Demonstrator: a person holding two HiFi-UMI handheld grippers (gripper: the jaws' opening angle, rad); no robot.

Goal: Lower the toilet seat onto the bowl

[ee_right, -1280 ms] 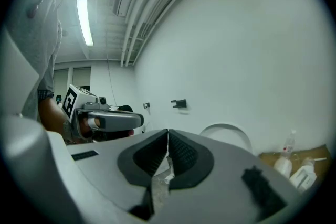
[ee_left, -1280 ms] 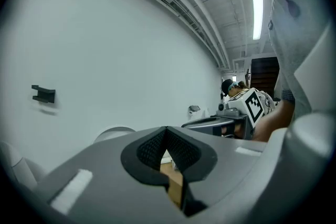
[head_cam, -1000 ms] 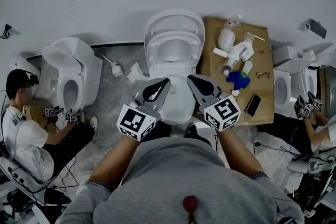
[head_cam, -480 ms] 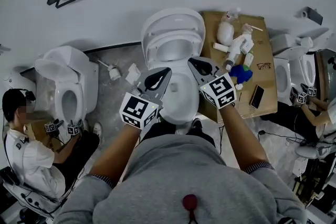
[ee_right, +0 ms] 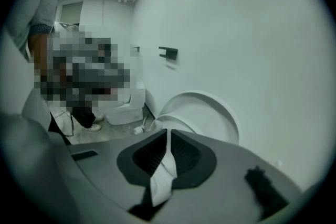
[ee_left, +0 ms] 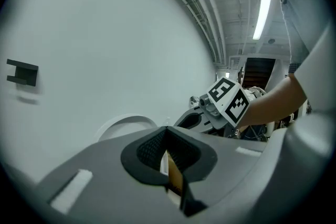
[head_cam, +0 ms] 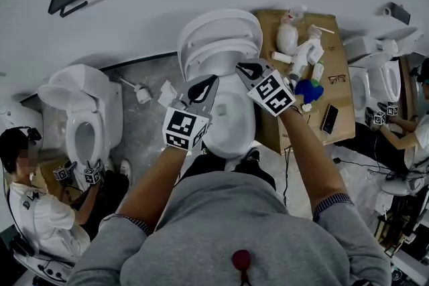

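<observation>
A second toilet (head_cam: 84, 124) stands at far left with a person (head_cam: 30, 204) seated beside it. The left gripper (head_cam: 213, 79) hangs over the middle toilet's bowl (head_cam: 228, 124), jaws closed tip to tip on nothing. The seat (head_cam: 218, 50) is still raised, leaning back with the lid (head_cam: 221, 20) toward the wall – not on the bowl. The right gripper (head_cam: 240, 67) points down near the seat's right edge, jaws closed and empty too. Just beside the bowl, a cardboard table (head_cam: 338, 87) carries bottles (head_cam: 301, 62).
</observation>
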